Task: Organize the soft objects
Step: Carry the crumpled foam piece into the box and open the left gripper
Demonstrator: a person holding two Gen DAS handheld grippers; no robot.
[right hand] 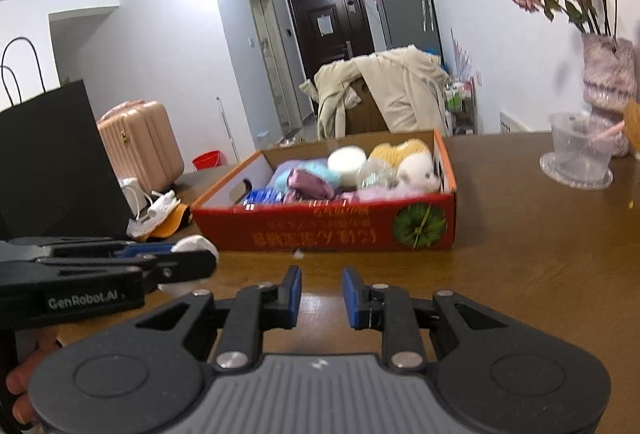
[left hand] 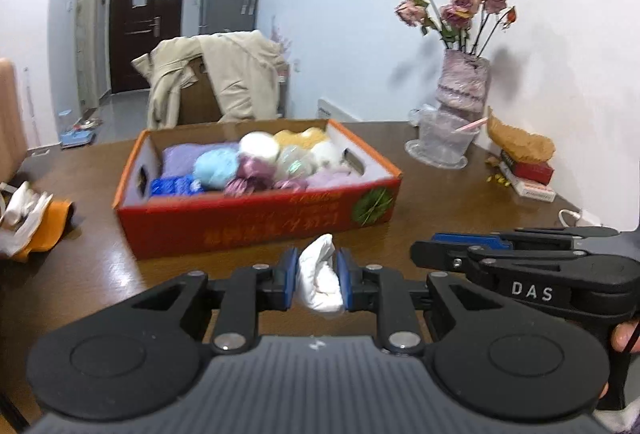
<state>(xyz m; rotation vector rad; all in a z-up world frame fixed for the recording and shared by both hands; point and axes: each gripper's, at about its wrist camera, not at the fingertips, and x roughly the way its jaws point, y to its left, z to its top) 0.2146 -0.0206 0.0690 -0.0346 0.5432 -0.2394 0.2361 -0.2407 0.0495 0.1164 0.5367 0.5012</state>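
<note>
With the left gripper point(left hand: 318, 280) pinching the white soft bundle point(left hand: 320, 282) above the bench point(left hand: 460, 193), just near of the red box point(left hand: 256, 222), lift it clear of the near wall before releasing among the soft things, while the right gripper point(right hand: 321, 298), fingers spread, holds nothing.

Brown table point(right hand: 520, 274), red box point(right hand: 340, 230)
</note>
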